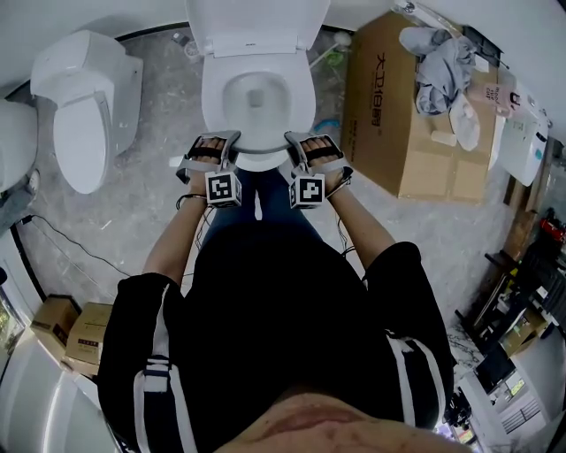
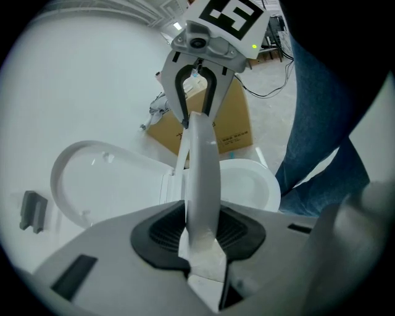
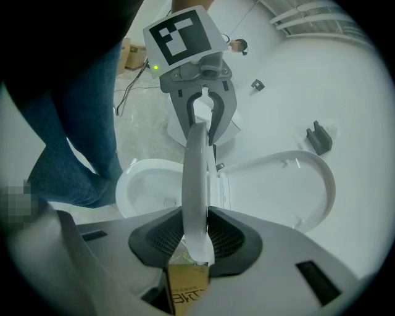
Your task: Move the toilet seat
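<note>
The white toilet seat (image 1: 258, 149) rises at its front edge off the bowl (image 1: 256, 95), and the lid (image 1: 256, 22) stands up behind it. My left gripper (image 1: 217, 146) is shut on the seat's front left. My right gripper (image 1: 305, 146) is shut on its front right. In the left gripper view the seat (image 2: 202, 179) runs edge-on between my left gripper's (image 2: 200, 231) dark pads, with the right gripper (image 2: 197, 117) clamped on it farther along. The right gripper view mirrors this: the seat (image 3: 196, 179) sits in my right gripper (image 3: 197, 231), with the left gripper (image 3: 200, 126) beyond.
A second white toilet (image 1: 84, 115) stands to the left. A large cardboard box (image 1: 416, 133) with cloths on it sits right of the bowl. Small boxes (image 1: 75, 327) lie at the lower left, and a cable (image 1: 71, 243) crosses the floor. The person's legs stand just before the bowl.
</note>
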